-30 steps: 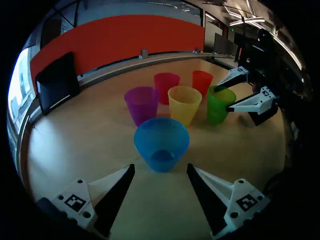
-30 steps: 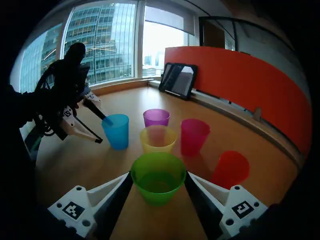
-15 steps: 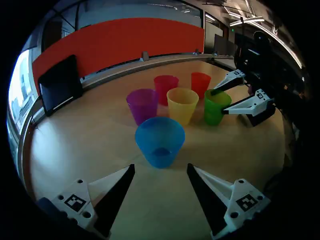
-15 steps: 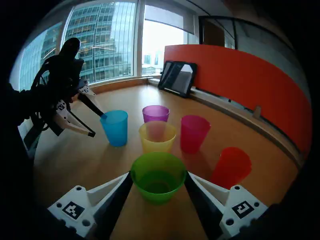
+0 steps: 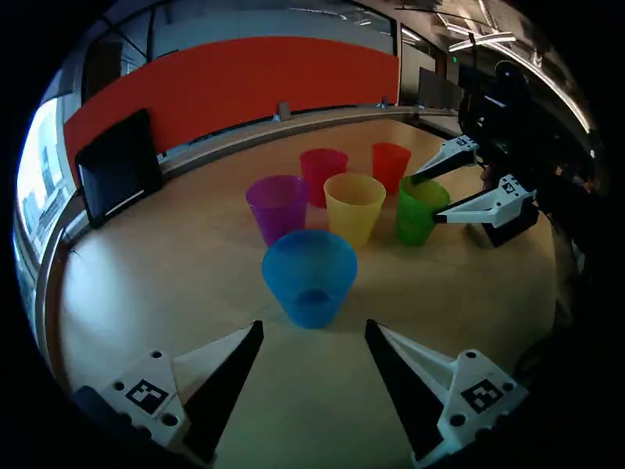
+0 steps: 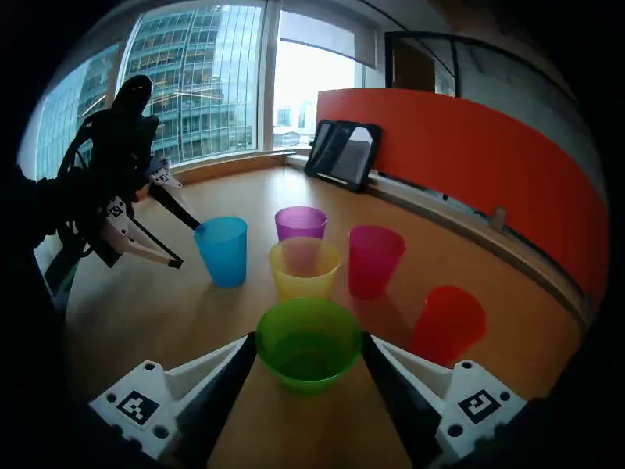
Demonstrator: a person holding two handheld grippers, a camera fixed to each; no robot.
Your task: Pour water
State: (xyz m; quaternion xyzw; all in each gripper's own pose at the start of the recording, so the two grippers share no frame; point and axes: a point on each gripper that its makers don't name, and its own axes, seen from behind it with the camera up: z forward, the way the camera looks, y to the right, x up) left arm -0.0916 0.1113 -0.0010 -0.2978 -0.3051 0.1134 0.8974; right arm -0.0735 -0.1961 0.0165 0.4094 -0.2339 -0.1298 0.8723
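Left gripper view: the left gripper (image 5: 312, 328) is spread wide and holds nothing. Its wedge-shaped white plastic fingers (image 5: 223, 367), faced with black pads, stop just short of the blue cup (image 5: 310, 277). That cup is a smooth, translucent plastic tumbler that tapers toward its base and stands upright on the pale wooden table (image 5: 156, 266).

In the right gripper view, the right gripper (image 6: 308, 341) grasps the green cup (image 6: 308, 348), one finger lying against each side of its wall. The cup is of the same tapered form and stands upright. Whether it holds water cannot be told.

Beyond it stand the yellow cup (image 6: 304, 268), the purple cup (image 6: 301, 223), the pink cup (image 6: 376, 258) and, off to the right, the orange cup (image 6: 449, 322). All four are glossy and see-through.

A flat dark tablet (image 6: 344, 155) leans against the matte orange wall (image 6: 484, 156).
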